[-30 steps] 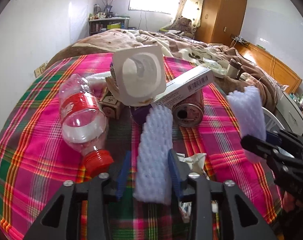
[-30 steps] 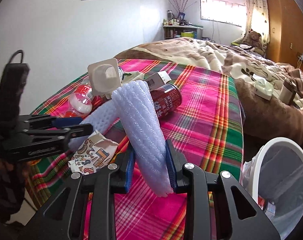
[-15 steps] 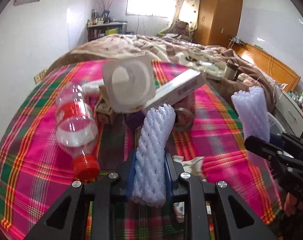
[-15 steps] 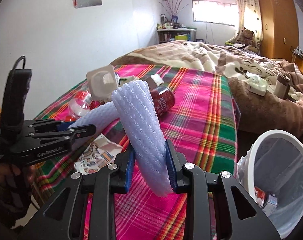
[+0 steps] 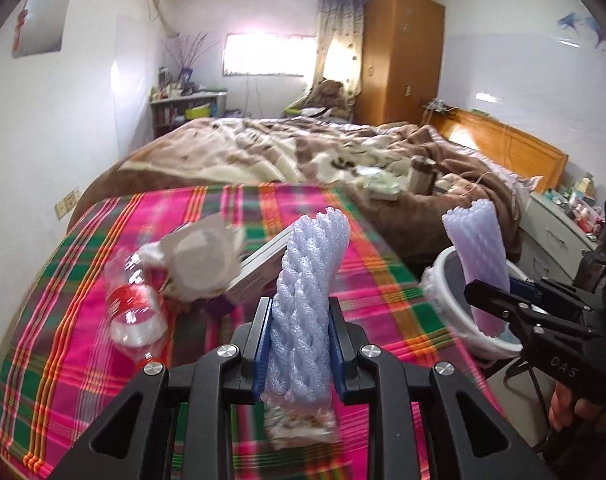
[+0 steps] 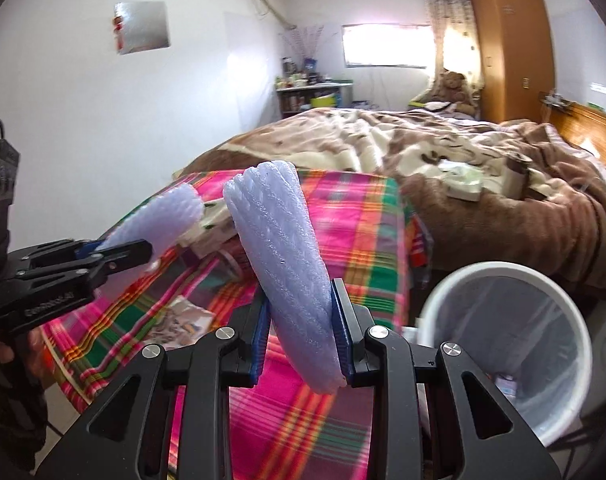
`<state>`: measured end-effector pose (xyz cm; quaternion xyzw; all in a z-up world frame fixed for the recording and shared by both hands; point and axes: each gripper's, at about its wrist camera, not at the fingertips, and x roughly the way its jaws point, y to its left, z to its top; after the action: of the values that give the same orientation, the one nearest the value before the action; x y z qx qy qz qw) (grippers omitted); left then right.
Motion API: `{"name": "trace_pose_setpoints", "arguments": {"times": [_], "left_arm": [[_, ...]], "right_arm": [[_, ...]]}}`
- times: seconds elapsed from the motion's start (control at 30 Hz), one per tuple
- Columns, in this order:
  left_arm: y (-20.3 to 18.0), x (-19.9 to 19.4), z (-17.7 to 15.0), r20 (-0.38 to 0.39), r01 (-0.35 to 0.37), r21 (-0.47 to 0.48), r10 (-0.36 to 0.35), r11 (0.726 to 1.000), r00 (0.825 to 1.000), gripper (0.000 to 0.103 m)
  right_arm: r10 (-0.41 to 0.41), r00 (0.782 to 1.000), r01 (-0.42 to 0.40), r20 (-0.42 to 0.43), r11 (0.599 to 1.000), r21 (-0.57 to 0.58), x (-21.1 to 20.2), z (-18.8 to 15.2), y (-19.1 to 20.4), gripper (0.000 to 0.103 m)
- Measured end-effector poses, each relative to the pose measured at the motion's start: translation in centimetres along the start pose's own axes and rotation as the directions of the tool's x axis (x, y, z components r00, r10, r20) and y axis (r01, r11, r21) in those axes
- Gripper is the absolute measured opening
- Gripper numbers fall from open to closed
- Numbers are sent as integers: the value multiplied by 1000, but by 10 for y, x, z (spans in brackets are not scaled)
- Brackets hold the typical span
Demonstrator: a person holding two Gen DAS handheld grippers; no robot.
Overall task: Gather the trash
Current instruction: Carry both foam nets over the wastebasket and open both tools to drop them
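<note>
- The left claw (image 5: 301,344) is clamped on a white foam sleeve (image 5: 307,300) that stands upright between its pads.
- The right claw (image 6: 301,344) grips a second foam sleeve (image 6: 287,264), tilted left.
- A white bin (image 6: 503,344) sits just right of the right claw.
- Beyond the left claw, a plastic bottle (image 5: 133,304) and carton (image 5: 263,268) lie on the plaid desk (image 5: 63,340).

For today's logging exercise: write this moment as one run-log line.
left gripper: shut on foam sleeve | right gripper: shut on second foam sleeve | white bin: right of the bed, lined | plastic bottle: on plaid cloth
</note>
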<state>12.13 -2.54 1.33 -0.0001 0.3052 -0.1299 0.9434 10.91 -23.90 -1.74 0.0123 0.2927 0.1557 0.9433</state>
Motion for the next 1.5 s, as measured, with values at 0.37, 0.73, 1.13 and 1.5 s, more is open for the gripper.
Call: {"name": "trace_pose_setpoints", "arguments": {"times": [0.37, 0.73, 1.13, 1.5], "left_arm": [[-73, 9, 19, 20, 127, 100, -130, 987, 991, 26], [-138, 51, 25, -43, 246, 135, -242, 960, 969, 26], [-184, 90, 22, -113, 307, 172, -290, 936, 950, 26], [-205, 115, 19, -158, 349, 166, -324, 922, 933, 37]], "right_arm": [[-149, 988, 146, 30, 985, 87, -30, -7, -48, 30], [-294, 955, 297, -48, 935, 192, -31, -22, -98, 30], [-351, 921, 384, -167, 888, 254, -22, -38, -138, 31], [-367, 897, 425, -247, 869, 252, -13, -45, -158, 33]]}}
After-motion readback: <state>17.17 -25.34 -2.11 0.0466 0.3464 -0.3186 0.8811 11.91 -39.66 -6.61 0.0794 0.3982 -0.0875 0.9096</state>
